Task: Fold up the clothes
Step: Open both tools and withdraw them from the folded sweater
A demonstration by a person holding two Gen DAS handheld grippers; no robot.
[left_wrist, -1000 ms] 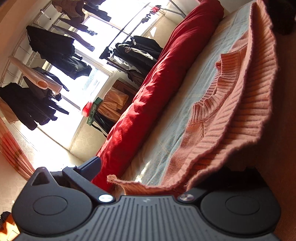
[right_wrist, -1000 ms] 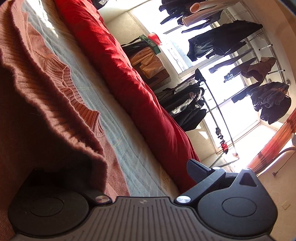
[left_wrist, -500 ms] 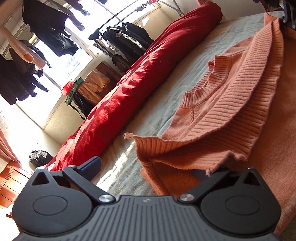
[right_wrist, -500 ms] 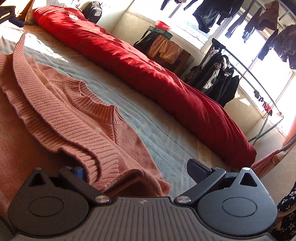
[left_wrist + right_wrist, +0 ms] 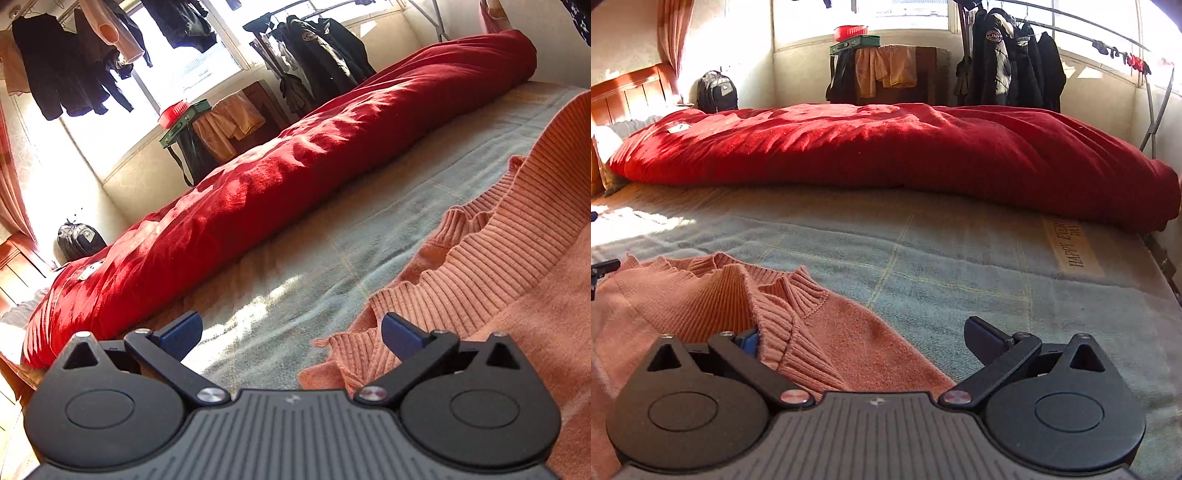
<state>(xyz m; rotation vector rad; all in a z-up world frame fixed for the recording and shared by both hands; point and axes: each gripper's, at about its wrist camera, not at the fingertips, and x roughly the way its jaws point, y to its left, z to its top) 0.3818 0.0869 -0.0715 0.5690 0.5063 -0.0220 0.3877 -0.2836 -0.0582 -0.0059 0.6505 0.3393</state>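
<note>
Your left gripper [image 5: 291, 332] sits low over the bed [image 5: 295, 266] with its fingers [image 5: 183, 330] spread wide and nothing between them; the right-hand finger tip lies just beside the ribbed hem of the pink sweater [image 5: 517, 258], and you cannot tell from this view whether it touches the knit. Your right gripper [image 5: 864, 336] is likewise spread wide, holding nothing: one finger [image 5: 982, 338] hangs over the bare blanket, while the other is mostly hidden behind a ribbed fold of the sweater [image 5: 683, 306], with only a bit of blue pad showing. The sweater lies on the near part of the bed, folded over on itself so that a ribbed edge crosses the body, and its ribbed collar [image 5: 798, 284] points toward the far side. It rests on a pale green blanket [image 5: 923, 258] with thin yellow lines and a tan label printed with lettering near the bed's right edge. Along the far edge of the bed a long red duvet [image 5: 886, 155] is rolled up, well apart from the sweater. Beyond it, against the wall under the bright window, stand a dark backpack [image 5: 716, 92], a wooden cabinet draped with orange cloth [image 5: 890, 70], and dark jackets [image 5: 1008, 59] hanging from a rack
</note>
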